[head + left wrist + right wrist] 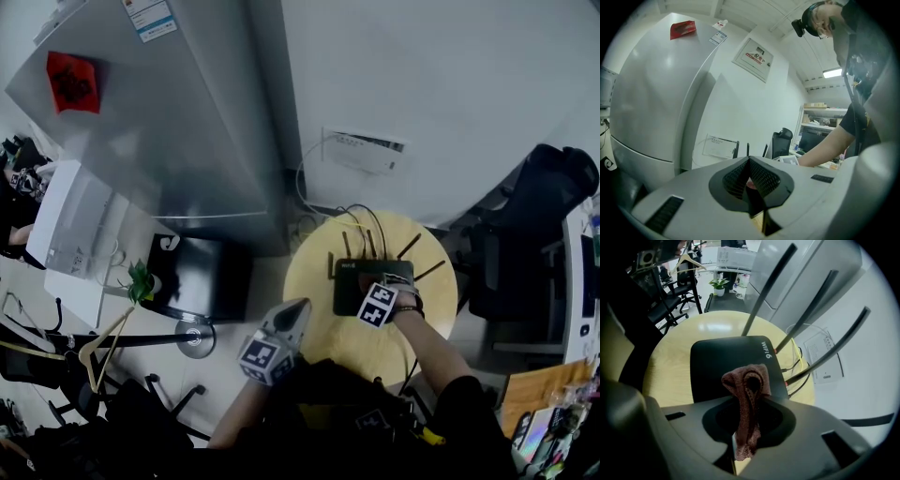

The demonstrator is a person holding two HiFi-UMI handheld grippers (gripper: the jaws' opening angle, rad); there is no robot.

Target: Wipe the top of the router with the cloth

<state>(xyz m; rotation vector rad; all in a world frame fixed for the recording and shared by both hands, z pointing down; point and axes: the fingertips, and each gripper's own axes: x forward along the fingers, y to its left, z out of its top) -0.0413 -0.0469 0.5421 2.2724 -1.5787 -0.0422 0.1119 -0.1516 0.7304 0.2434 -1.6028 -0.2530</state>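
Observation:
A black router (354, 284) with several thin antennas lies on the round yellow table (323, 262). In the right gripper view its flat top (726, 364) carries the print WIFI6 and fills the middle. My right gripper (389, 284) hovers over the router's right side, shut on a reddish-brown cloth (747, 394). The cloth bunches out past the jaws just above the router's near edge; I cannot tell whether it touches. My left gripper (298, 309) is held at the table's left edge, raised and pointing away, its jaws shut with nothing in them (749, 161).
A tall grey fridge (141, 112) stands behind the table on the left, with a black box (202, 277) and a small plant (141, 281) on the floor. Cables (361, 220) run from the router to a white wall box (364, 150). An office chair (534, 225) is on the right.

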